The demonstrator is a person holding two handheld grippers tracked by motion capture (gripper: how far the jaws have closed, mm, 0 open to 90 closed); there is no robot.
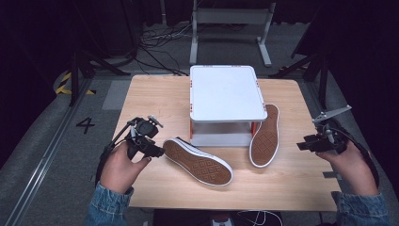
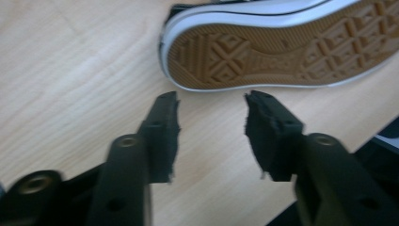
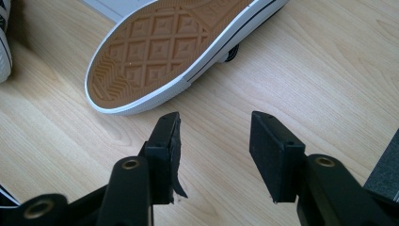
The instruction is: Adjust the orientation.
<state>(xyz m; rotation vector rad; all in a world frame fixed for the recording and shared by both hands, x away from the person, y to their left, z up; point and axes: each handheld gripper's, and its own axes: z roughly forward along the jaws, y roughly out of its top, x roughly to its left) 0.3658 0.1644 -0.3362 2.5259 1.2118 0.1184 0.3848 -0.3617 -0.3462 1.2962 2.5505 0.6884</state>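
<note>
Two sneakers are lying sole-up on the wooden table (image 1: 155,94): one sneaker (image 1: 197,161) before the white stand (image 1: 226,92), the other sneaker (image 1: 264,135) leaning at its right. The left gripper (image 1: 157,151) and the right gripper (image 1: 303,145) are being held with jaws apart, gripping nothing.

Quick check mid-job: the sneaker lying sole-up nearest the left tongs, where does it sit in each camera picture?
High view: the sneaker lies lower centre, just right of the left tongs.
Left gripper view: its sole spans the top, beyond the open jaws.
Right gripper view: I take the white sliver at the far left edge to be it; unsure.
Shared landmark: the wooden tabletop.
</note>
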